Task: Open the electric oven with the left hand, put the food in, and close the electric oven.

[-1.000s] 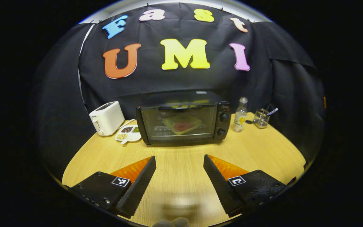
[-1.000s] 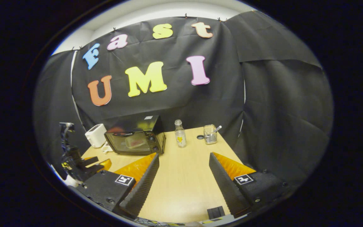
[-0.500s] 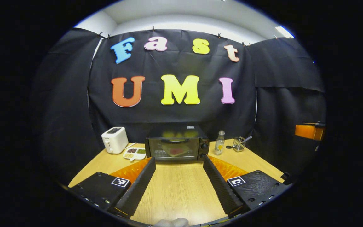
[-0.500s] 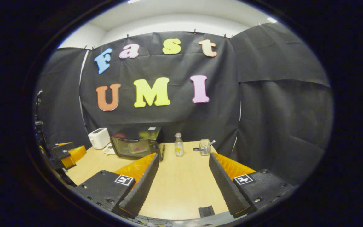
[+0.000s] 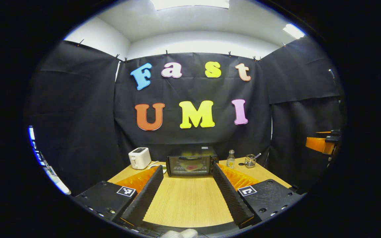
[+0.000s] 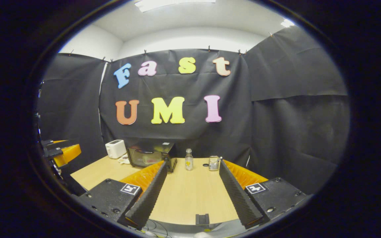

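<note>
A black electric oven stands at the far end of the wooden table with its glass door shut. Through the glass I see a plate with reddish food inside. My left gripper is open and held far back from the oven, near the table's front edge, nothing between its fingers. In the right gripper view the oven sits at far left of centre. My right gripper is open and empty too. The other gripper shows at each view's edge.
A white toaster stands left of the oven, with a small white dish beside it. To the oven's right are a small clear bottle and a glass cup with a spoon. A small black clip lies at the table's front edge.
Both grippers have pulled back and tilted up from the oven, which now looks much smaller and farther. The oven door stays shut. Both grippers stay open.
</note>
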A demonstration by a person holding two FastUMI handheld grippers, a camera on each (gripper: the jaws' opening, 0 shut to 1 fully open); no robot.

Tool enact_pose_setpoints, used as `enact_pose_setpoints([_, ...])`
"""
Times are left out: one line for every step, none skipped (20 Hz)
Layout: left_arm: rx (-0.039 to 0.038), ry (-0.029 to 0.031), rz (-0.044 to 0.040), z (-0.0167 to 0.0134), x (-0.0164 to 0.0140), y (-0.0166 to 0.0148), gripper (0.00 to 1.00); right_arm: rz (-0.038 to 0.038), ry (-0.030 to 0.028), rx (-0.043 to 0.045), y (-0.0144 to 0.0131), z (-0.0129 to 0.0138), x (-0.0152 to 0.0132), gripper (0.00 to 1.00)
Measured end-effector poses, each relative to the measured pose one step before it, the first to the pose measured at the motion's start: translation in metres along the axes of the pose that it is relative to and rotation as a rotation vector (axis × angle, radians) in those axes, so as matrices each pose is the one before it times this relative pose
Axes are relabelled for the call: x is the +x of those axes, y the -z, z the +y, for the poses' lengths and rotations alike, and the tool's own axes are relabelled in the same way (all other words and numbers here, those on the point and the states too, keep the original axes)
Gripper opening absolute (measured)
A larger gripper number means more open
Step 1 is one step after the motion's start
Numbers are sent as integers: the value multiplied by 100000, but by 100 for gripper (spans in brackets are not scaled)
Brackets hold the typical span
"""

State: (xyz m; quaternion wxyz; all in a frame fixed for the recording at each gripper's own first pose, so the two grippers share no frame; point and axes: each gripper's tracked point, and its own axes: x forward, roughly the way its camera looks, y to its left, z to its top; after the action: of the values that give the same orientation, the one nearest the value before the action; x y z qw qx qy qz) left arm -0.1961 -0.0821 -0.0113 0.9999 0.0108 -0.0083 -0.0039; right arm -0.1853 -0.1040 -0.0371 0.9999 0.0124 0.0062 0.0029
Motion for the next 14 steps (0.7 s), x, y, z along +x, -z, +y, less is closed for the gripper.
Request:
enact_pose_setpoints([-59, 316, -533, -378, -565, -439, 96, -458, 109, -87, -36, -360, -423, 96])
enact_pose_setpoints([307, -131, -816, -117, -509, -529, 96, -988, 25, 152, -301, -193, -366, 96])
enact_pose_setpoints([622, -357, -1601, 7, -397, -779, 97, -1086, -312, 182, -361, -7, -349, 96])
enact_pose_setpoints([309, 28, -932, -124, -245, -653, 96, -1144, -489, -110, -396, 63, -245, 96])
enact_pose_setpoints([-425, 59, -352, -225, -144, -319, 96, -723, -223, -388, -255, -11, -197, 96])
enact_pose_setpoints([-499, 475, -390, -275, -84, -355, 96, -845, -256, -318, -290, 24, -57, 96])
enact_pose_setpoints([43, -5, 107, -192, -81, -206, 96, -617, -211, 126, -255, 90, -120, 96])
enact_pose_setpoints([446, -351, 539, 81, -24, -56, 96, -211, -437, 86, -251, 195, 16, 96])
enact_pose_setpoints([110, -80, -387, -31, 66, -278, 96, 201, -389, -306, 37, 175, 3, 96])
enact_pose_setpoints([-287, 146, 114, -88, 123, -361, 96, -14, -92, -409, -217, 122, 109, 96])
enact_pose_setpoints([-369, 168, 205, -46, 75, 0, 96, -337, -168, -308, -222, 95, 53, 96])
enact_pose_setpoints([57, 135, -269, 54, 178, -315, 96, -860, -427, -41, -448, 216, 141, 96])
enact_pose_setpoints([332, -813, 71, 418, 169, -75, 96, -269, 58, 215, -112, 21, 228, 96])
enact_pose_setpoints([121, -377, 398, 304, 261, 28, 96, 233, -10, 454, 19, 106, 262, 96])
